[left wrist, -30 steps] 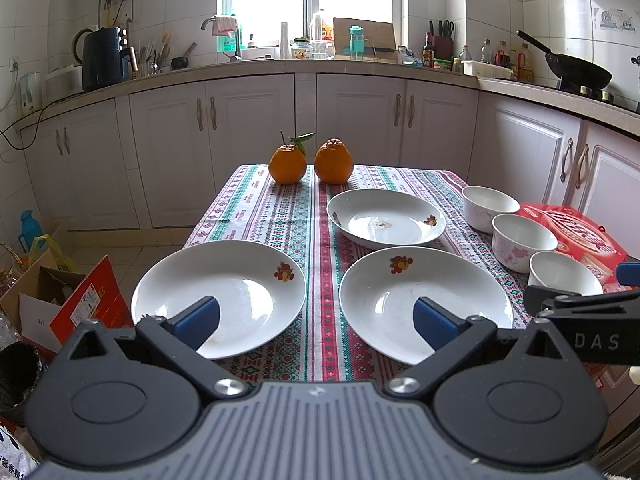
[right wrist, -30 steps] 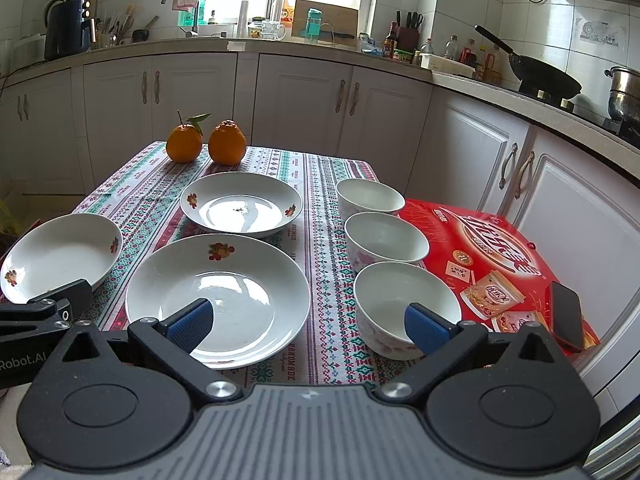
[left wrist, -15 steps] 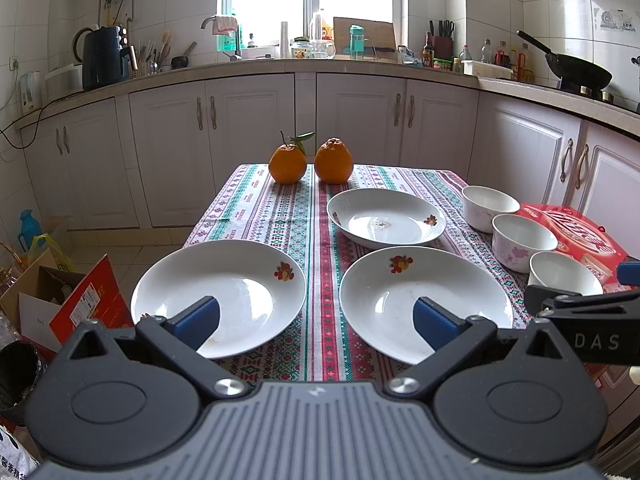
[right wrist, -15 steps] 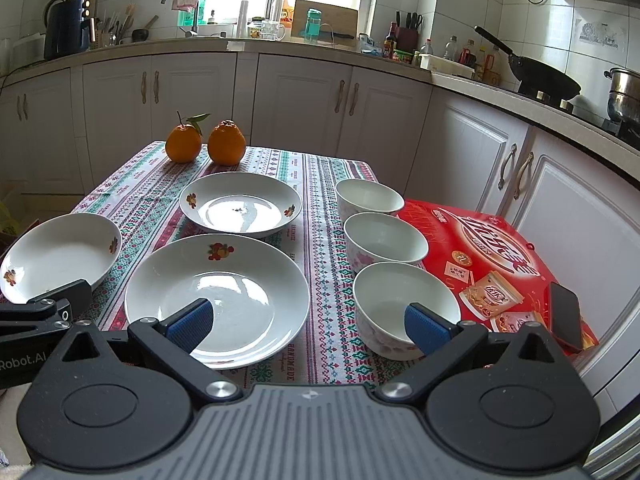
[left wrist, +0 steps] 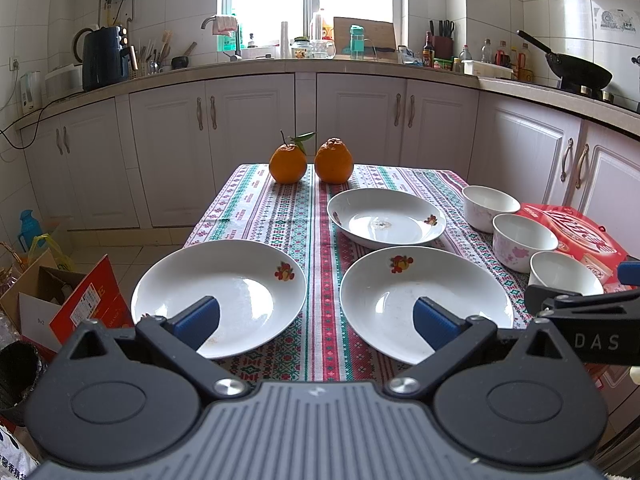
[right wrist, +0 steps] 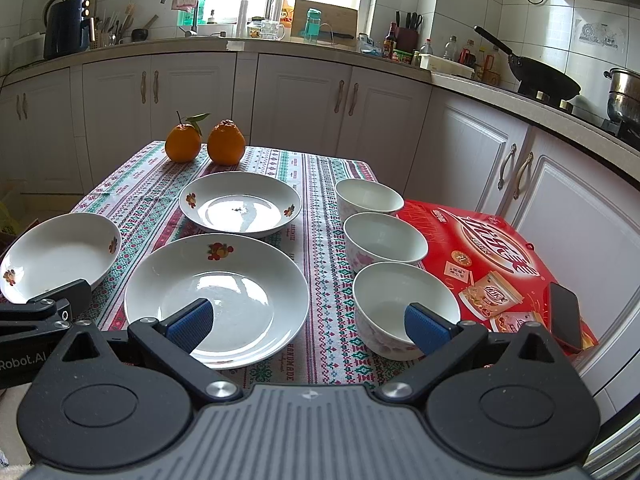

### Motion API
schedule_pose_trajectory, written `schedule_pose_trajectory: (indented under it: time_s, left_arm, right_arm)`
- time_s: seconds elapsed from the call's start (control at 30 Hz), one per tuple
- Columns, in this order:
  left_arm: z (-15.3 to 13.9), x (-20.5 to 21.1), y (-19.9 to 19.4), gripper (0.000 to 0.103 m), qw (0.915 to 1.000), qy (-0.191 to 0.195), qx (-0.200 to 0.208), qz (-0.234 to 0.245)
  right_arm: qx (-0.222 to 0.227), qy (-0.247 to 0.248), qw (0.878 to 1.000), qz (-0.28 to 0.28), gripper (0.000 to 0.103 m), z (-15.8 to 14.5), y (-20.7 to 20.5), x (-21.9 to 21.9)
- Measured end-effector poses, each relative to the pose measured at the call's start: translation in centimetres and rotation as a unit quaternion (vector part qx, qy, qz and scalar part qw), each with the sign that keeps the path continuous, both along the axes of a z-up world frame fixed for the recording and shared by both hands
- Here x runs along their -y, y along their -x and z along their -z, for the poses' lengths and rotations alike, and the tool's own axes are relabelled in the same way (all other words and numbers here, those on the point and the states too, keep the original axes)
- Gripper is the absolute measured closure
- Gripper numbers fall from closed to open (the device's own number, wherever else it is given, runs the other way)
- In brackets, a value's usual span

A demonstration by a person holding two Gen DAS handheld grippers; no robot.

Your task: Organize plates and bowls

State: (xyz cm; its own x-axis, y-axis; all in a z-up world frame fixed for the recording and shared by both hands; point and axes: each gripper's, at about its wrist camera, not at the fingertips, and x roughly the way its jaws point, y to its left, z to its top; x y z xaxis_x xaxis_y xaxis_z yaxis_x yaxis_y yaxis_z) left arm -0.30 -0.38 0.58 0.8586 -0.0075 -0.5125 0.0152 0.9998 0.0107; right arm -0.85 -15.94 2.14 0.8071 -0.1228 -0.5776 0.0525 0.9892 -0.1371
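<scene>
The worktop [right wrist: 320,168] has a striped cloth on it, and nothing has been stacked yet. A big red box [right wrist: 488,248] lies on the right side, with a dark phone [right wrist: 565,316] on top of it.

Three white plates sit apart on the cloth: the left plate [left wrist: 218,296], the near plate [right wrist: 216,296] and the far plate [right wrist: 240,210]. Three small bowls stand in a row just beside the red box: the near bowl [right wrist: 400,308], the middle bowl [right wrist: 384,240] and the far bowl [right wrist: 368,198]. Two oranges [right wrist: 204,142] rest at the far end.

What could go wrong? The plates are smooth and shallow, so a plate could slip out of a pinch on its thin edge and crack. The left plate sits close to the worktop edge, so a bump could push it off. A bowl set down crooked could tip.

The left gripper [left wrist: 316,320] hangs low over the near edge, between the left plate and the near plate. Its fingers are wide apart, holding nothing. The right gripper [right wrist: 308,320] hangs between the near plate and the near bowl. Its fingers are wide apart too, with nothing in them.
</scene>
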Motion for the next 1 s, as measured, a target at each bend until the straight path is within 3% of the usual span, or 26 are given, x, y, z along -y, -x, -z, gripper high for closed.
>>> schedule_pose_trajectory:
  time_s: [0.63, 1.0]
  left_arm:
    - [0.4, -0.3, -0.5, 0.001, 1.0, 0.006, -0.007, 0.002]
    - [0.3, -1.3, -1.8, 0.001, 0.9999, 0.006, -0.011, 0.001]
  right_arm:
    - [-0.002, 0.005, 1.0, -0.002, 0.0, 0.1, -0.2, -0.2]
    - [0.004, 0.019, 0.999, -0.03, 0.0, -0.6, -2.2, -0.2]
